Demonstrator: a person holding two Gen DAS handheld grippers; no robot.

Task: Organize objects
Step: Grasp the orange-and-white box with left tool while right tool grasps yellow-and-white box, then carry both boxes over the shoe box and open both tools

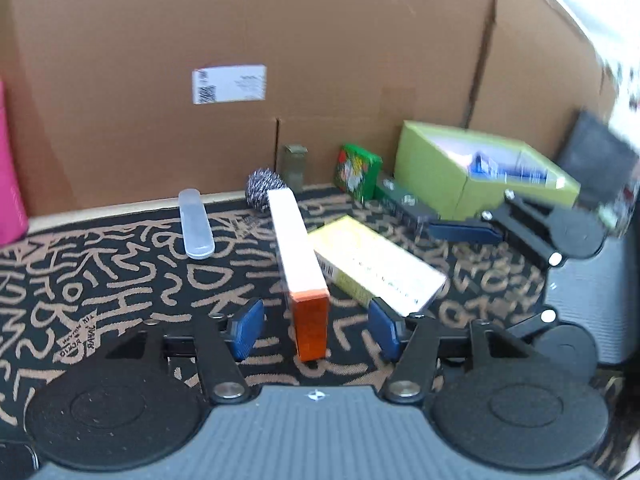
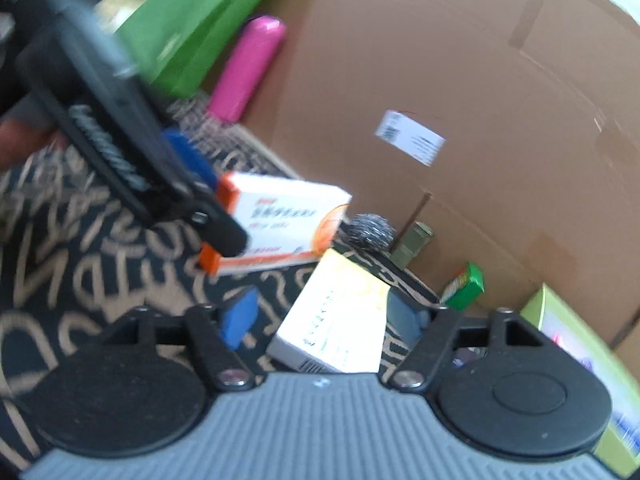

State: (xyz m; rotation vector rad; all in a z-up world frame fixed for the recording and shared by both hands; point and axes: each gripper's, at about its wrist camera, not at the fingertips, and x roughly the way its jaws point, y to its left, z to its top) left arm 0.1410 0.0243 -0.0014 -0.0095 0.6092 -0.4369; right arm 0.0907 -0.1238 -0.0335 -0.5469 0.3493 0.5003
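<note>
orange-ended box (image 1: pixel 306 280) between open left tongs (image 1: pixel 316 326), untouched

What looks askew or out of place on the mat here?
The orange box stands on its narrow edge between the open left hand-held gripper's fingers, and the yellow box lies at an angle beside it. Nothing looks spilled or damaged.

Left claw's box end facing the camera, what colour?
Orange, clearest in the left wrist view.

Cardboard wall (image 1: pixel 320 40) seen behind black mat (image 1: pixel 120 264) patterned with tan squiggles; white shipping label (image 1: pixel 229 84) stuck on cardboard. Bright daylight blown out at upper right.
</note>
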